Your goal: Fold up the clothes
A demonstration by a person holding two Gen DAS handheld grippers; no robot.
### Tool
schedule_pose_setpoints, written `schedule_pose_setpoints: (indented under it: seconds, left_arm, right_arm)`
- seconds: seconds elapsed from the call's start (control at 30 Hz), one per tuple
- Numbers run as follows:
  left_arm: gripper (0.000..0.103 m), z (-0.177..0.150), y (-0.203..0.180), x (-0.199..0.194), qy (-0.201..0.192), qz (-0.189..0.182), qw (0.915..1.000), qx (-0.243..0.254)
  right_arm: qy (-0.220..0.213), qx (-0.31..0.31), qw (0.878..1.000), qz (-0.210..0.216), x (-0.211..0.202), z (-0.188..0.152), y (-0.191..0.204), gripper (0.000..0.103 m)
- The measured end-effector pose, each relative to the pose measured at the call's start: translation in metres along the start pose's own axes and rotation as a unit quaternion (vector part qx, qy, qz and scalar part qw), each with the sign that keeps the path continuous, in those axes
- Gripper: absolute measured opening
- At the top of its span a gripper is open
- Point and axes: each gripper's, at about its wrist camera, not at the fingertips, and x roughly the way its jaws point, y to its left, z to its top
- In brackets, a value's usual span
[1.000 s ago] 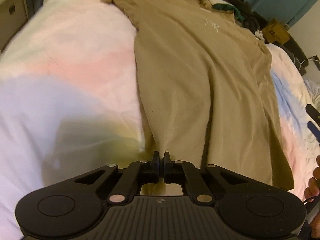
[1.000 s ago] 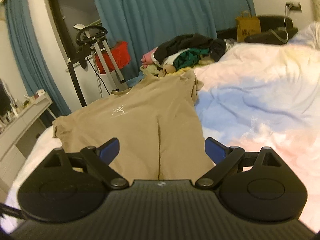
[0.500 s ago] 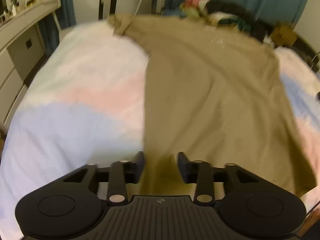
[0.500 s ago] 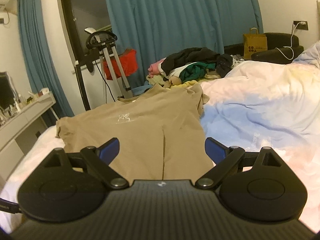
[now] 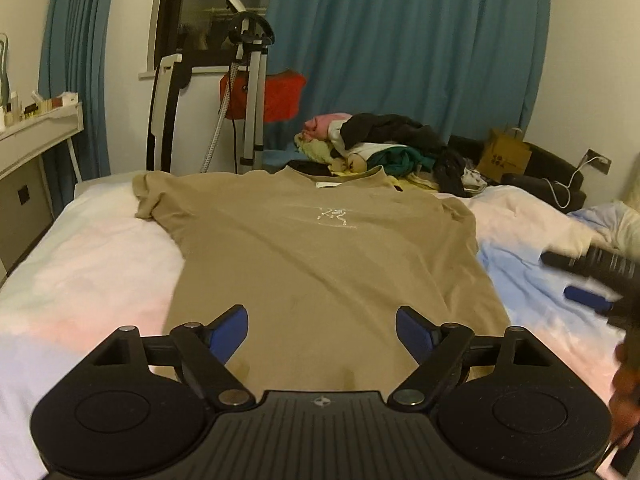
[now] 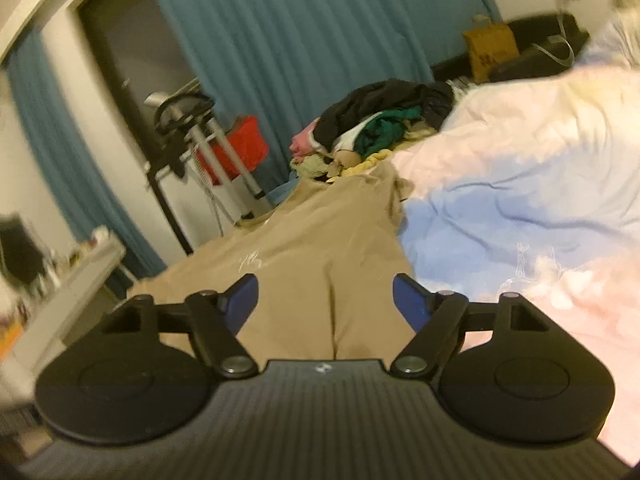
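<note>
A tan T-shirt (image 5: pixel 320 248) with a small white chest logo lies spread flat on the bed's pastel duvet (image 5: pixel 80 264), collar at the far end. My left gripper (image 5: pixel 322 320) hovers over the near hem; its jaws are opening, wide apart, with nothing pressed between the blue pads. In the right wrist view the same shirt (image 6: pixel 320 248) shows a lengthwise crease. My right gripper (image 6: pixel 326 296) is above its near right edge, jaws closing but still wide, the pads clear of the cloth. The right gripper (image 5: pixel 568 278) also shows blurred at the right edge of the left wrist view.
A pile of mixed clothes (image 5: pixel 380 148) sits past the shirt's collar. A garment steamer stand (image 5: pixel 250 92) and a white shelf (image 5: pixel 36 136) are at the far left. A brown paper bag (image 5: pixel 504 156) stands at the back right before blue curtains.
My left gripper let go of the shirt's hem, opened wide, drew back and tilted up. The right gripper's jaws narrowed a little and its view rolled.
</note>
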Motion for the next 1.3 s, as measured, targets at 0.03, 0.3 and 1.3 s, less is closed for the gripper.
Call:
schedule_pose_setpoints:
  seconds: [0.03, 0.3, 1.3]
  left_arm:
    - [0.083, -0.006, -0.002, 0.006, 0.003, -0.002, 1.0, -0.004]
    - [0.083, -0.036, 0.008, 0.039, -0.014, 0.01, 0.9996, 0.024]
    - [0.083, 0.003, 0.103, 0.065, -0.075, 0.013, 0.9886, -0.13]
  right_arm:
    - [-0.005, 0.016, 1.0, 0.001, 0.005, 0.005, -0.008, 0.072]
    - [0.033, 0.284, 0.958, 0.037, 0.105, 0.021, -0.124, 0.05]
    - [0.017, -0.213, 0.977, 0.006, 0.249, 0.011, 0.117, 0.007]
